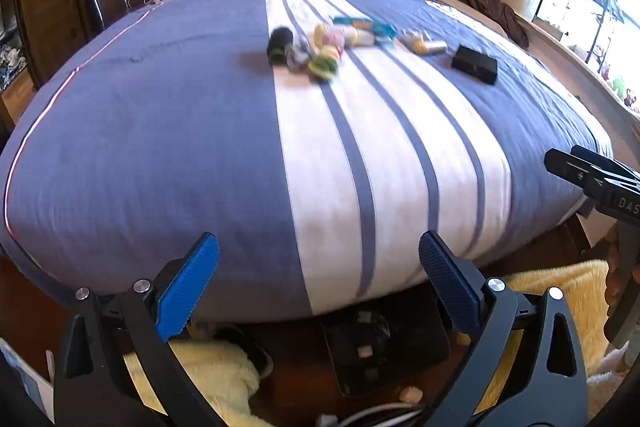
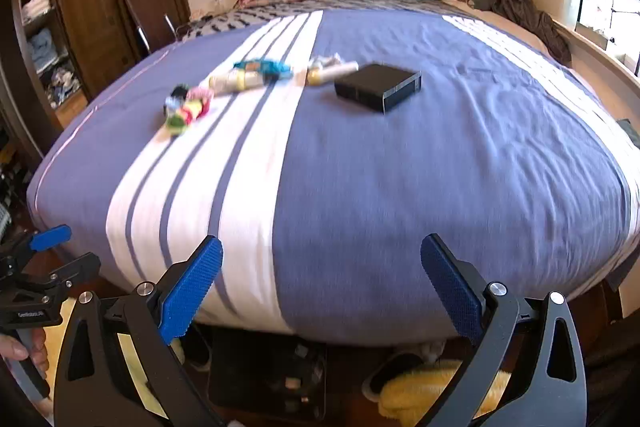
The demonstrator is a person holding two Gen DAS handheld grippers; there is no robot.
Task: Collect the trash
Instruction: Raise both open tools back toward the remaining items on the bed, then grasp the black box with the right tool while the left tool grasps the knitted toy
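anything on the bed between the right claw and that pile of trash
Nothing visible does. Only bare bedspread lies between the open right claw and the trash pile; the black box sits to the pile's right, off the direct line.

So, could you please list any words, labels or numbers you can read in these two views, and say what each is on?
"DAS", cut off by the frame edge: on the black body of the right tongs, seen from the left wrist.
Small white print on the left tongs, seen from the right wrist: too blurred to read.
Snack wrapper print: blurred.
Black box: no legible text.
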